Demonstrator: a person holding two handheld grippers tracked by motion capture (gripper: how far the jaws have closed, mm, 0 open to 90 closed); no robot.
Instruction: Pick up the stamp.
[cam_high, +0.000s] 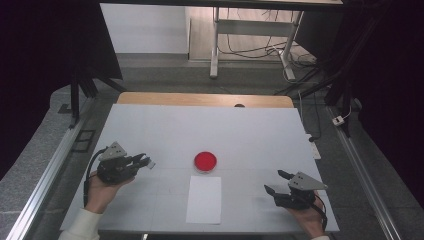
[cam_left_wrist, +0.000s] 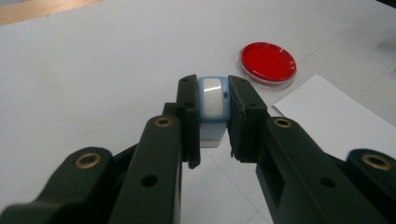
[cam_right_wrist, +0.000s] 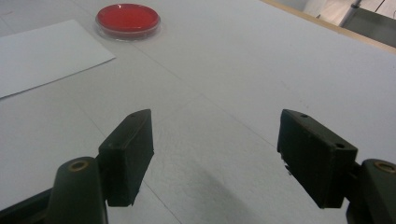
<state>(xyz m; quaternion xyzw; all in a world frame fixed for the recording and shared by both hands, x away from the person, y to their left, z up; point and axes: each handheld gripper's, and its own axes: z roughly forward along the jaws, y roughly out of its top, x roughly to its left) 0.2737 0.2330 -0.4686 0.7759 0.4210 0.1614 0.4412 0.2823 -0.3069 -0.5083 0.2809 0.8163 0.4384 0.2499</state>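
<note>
left tool (cam_high: 143, 162) is sitting at the left side of the white tabletop (cam_high: 240, 130), pointing toward the middle, held in the person's left hand (cam_high: 100, 192). its jaws are closing tight on a small white-and-light-blue block (cam_left_wrist: 212, 109); in the left gripper view the block is standing upright between the two black pads, both pads pressing its sides, its lower end hanging free just above the tabletop. in the high view the block is showing as a small pale piece at the jaw tips (cam_high: 149, 162).

right tool (cam_high: 276, 182) is resting at the right side of the tabletop in the person's right hand (cam_high: 307, 217), pointing toward the middle. its jaws are standing wide apart with nothing between them, only bare tabletop showing in the gap in the right gripper view.

red round dish (cam_high: 205, 161) is lying flat near the middle of the tabletop, between the two tools and well apart from both. a white paper sheet (cam_high: 204, 199) is lying just in front of the dish on the person's side, its far edge close to the dish; cannot tell whether they are touching. in the left gripper view the dish (cam_left_wrist: 268, 62) is sitting beyond and to the right of the held block, with the sheet (cam_left_wrist: 336, 116) at the right.
</note>
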